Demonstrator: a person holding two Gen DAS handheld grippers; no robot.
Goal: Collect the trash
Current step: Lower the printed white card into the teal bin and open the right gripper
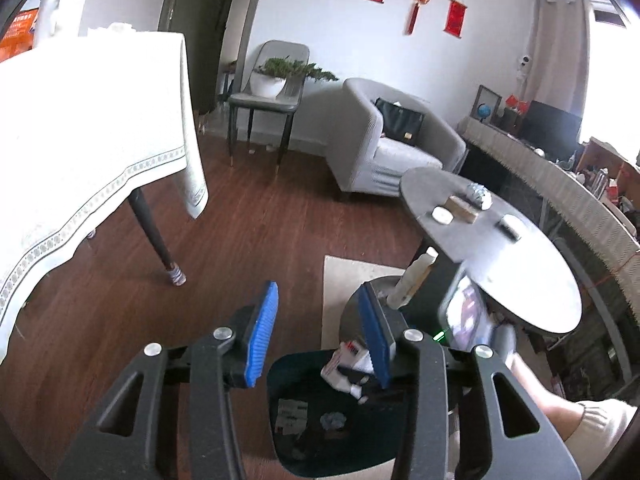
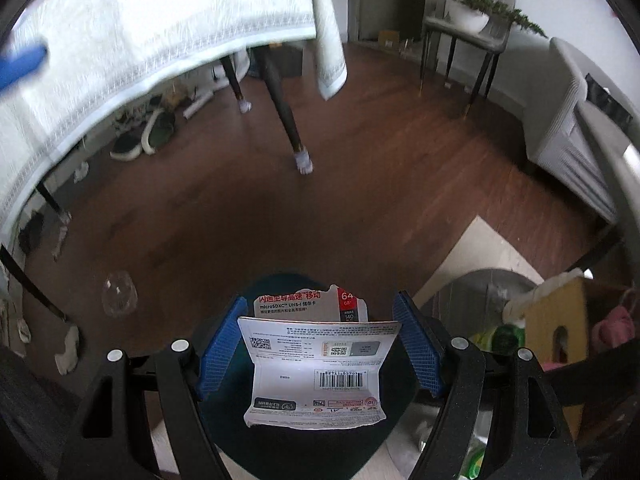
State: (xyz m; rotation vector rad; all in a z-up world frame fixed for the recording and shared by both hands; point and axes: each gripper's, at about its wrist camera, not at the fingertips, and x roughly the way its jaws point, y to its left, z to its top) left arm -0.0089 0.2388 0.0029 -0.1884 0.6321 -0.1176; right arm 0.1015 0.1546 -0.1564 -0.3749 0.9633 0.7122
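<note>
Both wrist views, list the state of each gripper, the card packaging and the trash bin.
Left gripper: open, empty, above the bin.
Right gripper: open, packaging between its fingers.
Card packaging: torn open, folded, over the bin.
Trash bin: uncovered, some scraps inside.

Bare wood floor (image 2: 360,200) ahead; round table (image 1: 520,264) crowding the bin (image 1: 304,452).

Left wrist view: looks down and forward over the dark bin (image 1: 320,420) toward the armchair (image 1: 396,148) and far wall.
Right wrist view: close above the same bin (image 2: 296,452), facing the draped surface (image 2: 160,32).
Shared: bin, wooden floor (image 1: 248,232), rug (image 2: 480,252), plant chair (image 1: 272,92).
</note>
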